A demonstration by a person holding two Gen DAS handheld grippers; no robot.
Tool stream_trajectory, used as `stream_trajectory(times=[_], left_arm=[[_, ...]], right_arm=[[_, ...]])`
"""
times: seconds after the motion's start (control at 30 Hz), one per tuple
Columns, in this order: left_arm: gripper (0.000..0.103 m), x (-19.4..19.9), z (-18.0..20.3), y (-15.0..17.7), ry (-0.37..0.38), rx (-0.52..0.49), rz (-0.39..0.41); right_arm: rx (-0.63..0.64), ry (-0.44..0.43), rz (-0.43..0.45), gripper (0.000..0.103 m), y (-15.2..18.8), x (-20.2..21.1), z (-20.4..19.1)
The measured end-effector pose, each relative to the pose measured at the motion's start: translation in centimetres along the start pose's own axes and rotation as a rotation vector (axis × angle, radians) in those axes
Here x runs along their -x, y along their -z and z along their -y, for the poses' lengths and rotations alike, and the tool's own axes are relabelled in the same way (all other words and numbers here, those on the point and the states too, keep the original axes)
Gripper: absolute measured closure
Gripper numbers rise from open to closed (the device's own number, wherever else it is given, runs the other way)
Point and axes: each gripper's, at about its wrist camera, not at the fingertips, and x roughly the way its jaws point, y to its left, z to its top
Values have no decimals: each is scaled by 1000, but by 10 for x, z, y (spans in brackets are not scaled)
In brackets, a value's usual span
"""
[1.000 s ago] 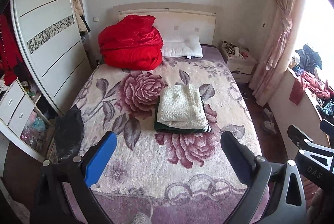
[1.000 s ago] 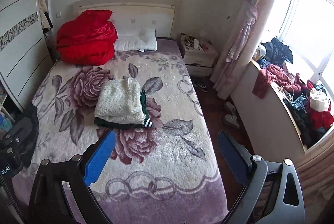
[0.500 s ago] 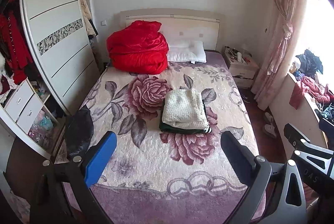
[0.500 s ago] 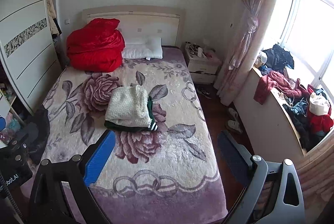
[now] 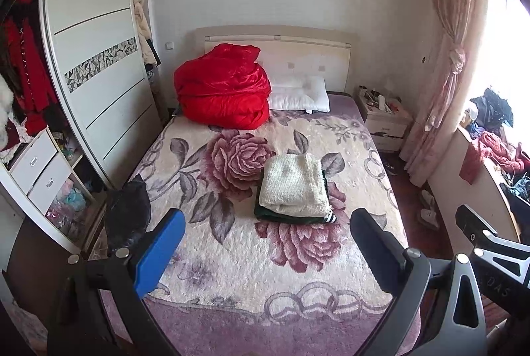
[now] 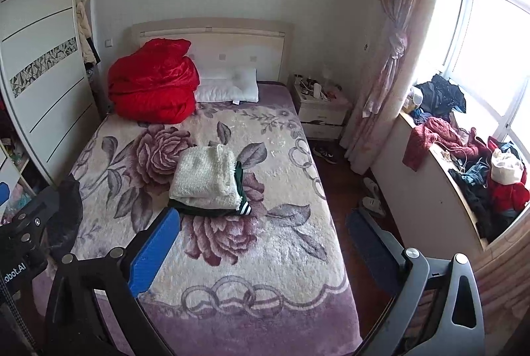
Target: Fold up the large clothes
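A folded cream knit garment lies on top of a folded dark green garment in the middle of the bed; the stack also shows in the right wrist view. My left gripper is open and empty, held well back above the foot of the bed. My right gripper is open and empty, back over the bed's right front corner. A pile of unfolded clothes lies on the window ledge at the right.
A red quilt and a white pillow lie at the headboard. A black bag sits at the bed's left edge. A wardrobe stands left, a nightstand and a curtain right. Slippers lie on the floor.
Both grippers have pulled back and up from the bed, so the folded stack looks smaller and more of the room shows. The jaws stayed open.
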Motion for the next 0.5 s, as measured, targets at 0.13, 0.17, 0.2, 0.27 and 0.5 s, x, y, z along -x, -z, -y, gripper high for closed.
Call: stream_trajectory(times=[0.13,0.17,0.2,0.27,0.5], left_arm=[[1,-1,-1,-1,-5,8,0],[0,-1,-1,-1,-7,8,1],[0,-1,-1,-1,-9,4,2],[0,0,-1,0,-11,4,7],[0,4,0,-1,-14,3,15]], right_arm=[[1,1,2,0,-2,-2,-1],[3,2,2,0,-2,-3,-1],[1,5,4,0,-2,-2,-1],[4,7,6,0,-2,-3,-1],[7,0,13,0,-5,-4,-2]])
